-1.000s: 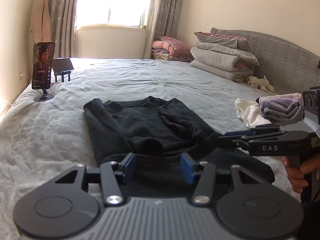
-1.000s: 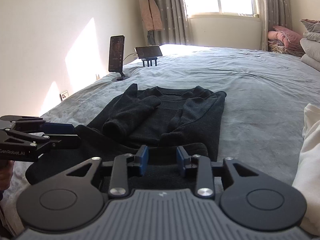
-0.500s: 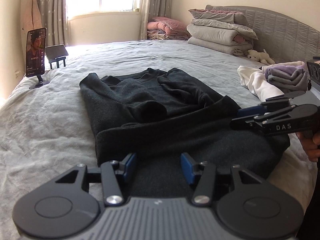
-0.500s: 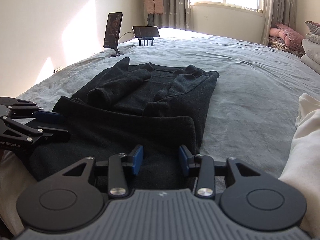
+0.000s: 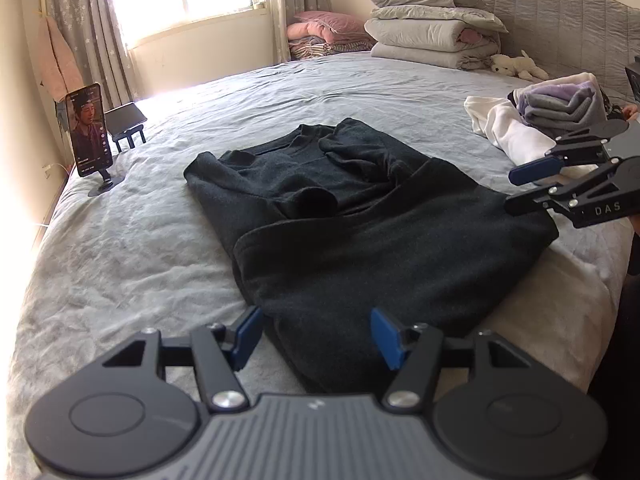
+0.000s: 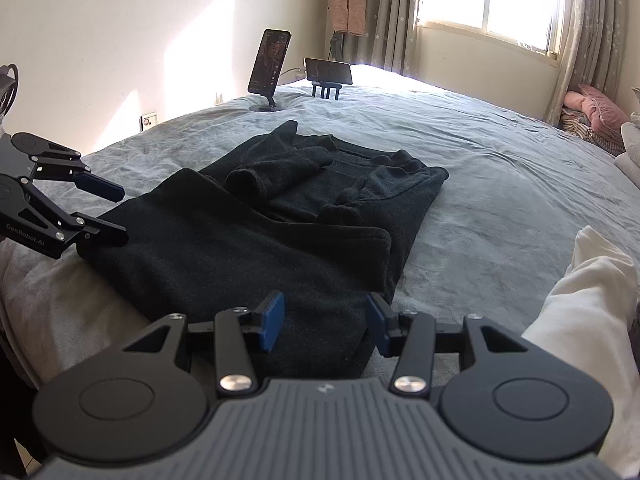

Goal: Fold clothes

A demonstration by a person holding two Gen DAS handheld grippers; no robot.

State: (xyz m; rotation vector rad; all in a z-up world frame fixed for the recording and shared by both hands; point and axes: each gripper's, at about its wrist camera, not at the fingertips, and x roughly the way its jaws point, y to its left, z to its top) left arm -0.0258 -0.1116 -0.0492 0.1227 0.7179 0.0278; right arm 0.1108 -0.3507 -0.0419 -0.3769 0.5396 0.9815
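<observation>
So here's the setup, everything relative to the dark sweater (image 5: 360,216) lying on the grey bed (image 5: 120,248).

Off to its left, near the bed's edge, a phone on a stand (image 5: 89,136) is propped up, with a second device on a little rack (image 5: 126,122) right beside it. Nothing to do with the fold, just there.

The sweater itself lies roughly in the middle of the bed, collar toward the window, hem toward the person. Both sleeves are already folded in across the chest, and the bottom part is doubled up over the body, so the near edge is now a fold line running left to right.

The left gripper (image 5: 316,338) sits at the left end of that near edge. Its jaws are opening, the cloth lies between the blue pads but they're not pressing on it. So it's let go.

The right gripper (image 6: 326,322) is at the right end of the same edge, same deal: jaws opening, fabric between the pads, no pinch that I can see.

Right of the sweater: a stack of folded clothes (image 5: 560,108) on some white fabric (image 5: 512,136), well apart from it.

My read is the key thing for the next move is that the folded bundle stretches away from both grippers toward the window, each gripper equally close to its own corner. Another fold would probably mean re-gripping those two near corners and carrying them forward along that long axis.
</observation>
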